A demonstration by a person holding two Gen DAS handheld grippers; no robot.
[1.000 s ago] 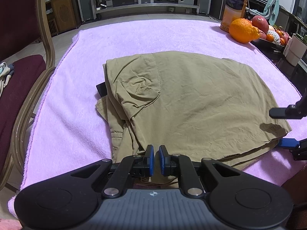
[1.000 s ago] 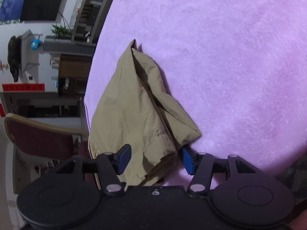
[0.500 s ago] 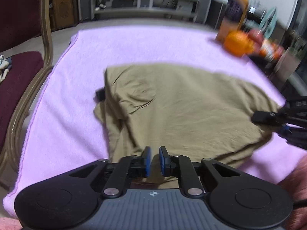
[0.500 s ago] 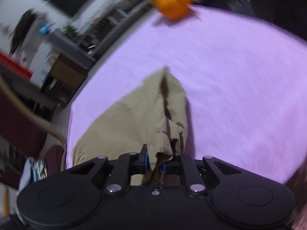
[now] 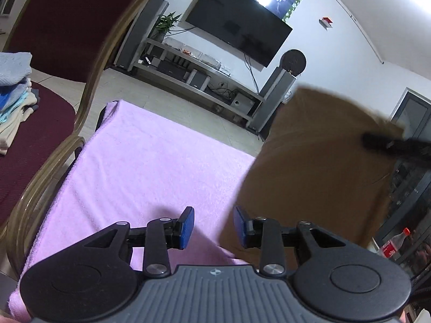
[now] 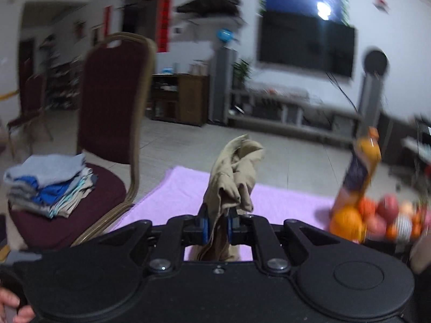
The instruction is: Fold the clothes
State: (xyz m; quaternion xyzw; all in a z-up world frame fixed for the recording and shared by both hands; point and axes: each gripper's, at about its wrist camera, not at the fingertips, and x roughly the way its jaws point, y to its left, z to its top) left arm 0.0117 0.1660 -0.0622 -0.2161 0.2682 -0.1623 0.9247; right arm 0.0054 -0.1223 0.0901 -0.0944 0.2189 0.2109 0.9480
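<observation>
Hanging in the air over the pink towel [image 5: 150, 167], the khaki trousers [image 5: 317, 167] fill the right side of the left wrist view, bunched and lifted clear of the surface along most of their length. The right gripper [image 6: 217, 225] is clamped on a wad of that khaki cloth [image 6: 231, 177], which sticks up between its blue pads and flops over above them. The left gripper [image 5: 213, 224] has just been opening; its pads stand apart with only towel showing in the gap, and the edge of the trousers sits just beside its right finger, not pinched.

A dark red chair [image 6: 113, 102] with a gold frame stands at the left edge of the towel, and a stack of folded clothes [image 6: 51, 185] in grey, blue and cream lies on its seat. On the right side of the table, blurred, an orange juice bottle [image 6: 362, 167] stands upright next to a heap of fruit [image 6: 377, 218]. Farther back are a wall television [image 5: 237, 24], a low shelf [image 5: 188, 72] with boxes under it, two tall speakers and a potted plant [image 5: 165, 24]. A cola bottle [image 5: 394, 245] shows low at the right in the left wrist view.
</observation>
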